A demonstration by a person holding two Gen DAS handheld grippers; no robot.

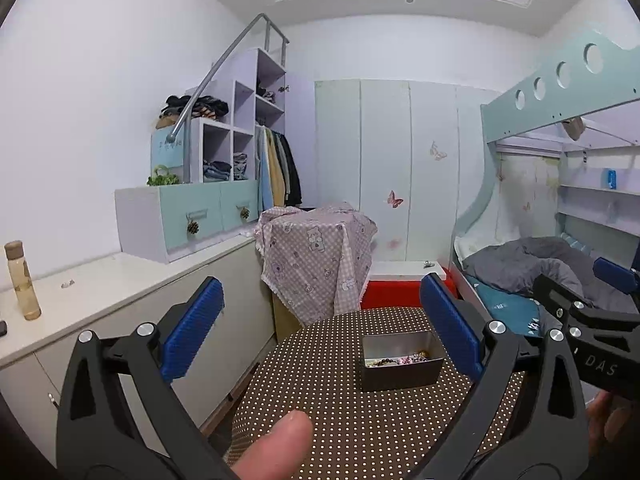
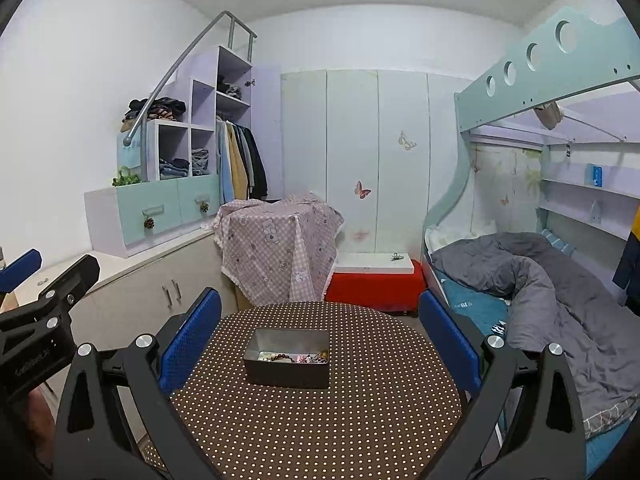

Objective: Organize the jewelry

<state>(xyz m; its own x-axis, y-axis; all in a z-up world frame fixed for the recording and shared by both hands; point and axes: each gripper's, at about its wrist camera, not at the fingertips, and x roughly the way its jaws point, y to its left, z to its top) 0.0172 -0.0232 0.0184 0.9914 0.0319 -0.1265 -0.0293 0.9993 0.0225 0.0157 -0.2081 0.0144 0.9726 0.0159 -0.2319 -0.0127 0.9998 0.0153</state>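
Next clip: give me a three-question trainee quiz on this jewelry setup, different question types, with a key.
1. True or false: the metal box sits on the dotted table with jewelry inside.
2. Which claw holds something? A) left claw B) right claw C) neither
3. Fill in: both claws are ____.

Key: 1 true; 2 C; 3 open, with the box ahead of each, untouched.

left gripper (image 1: 322,324) spread wide above a jewelry tin (image 1: 402,360) on the dotted table (image 1: 340,420).
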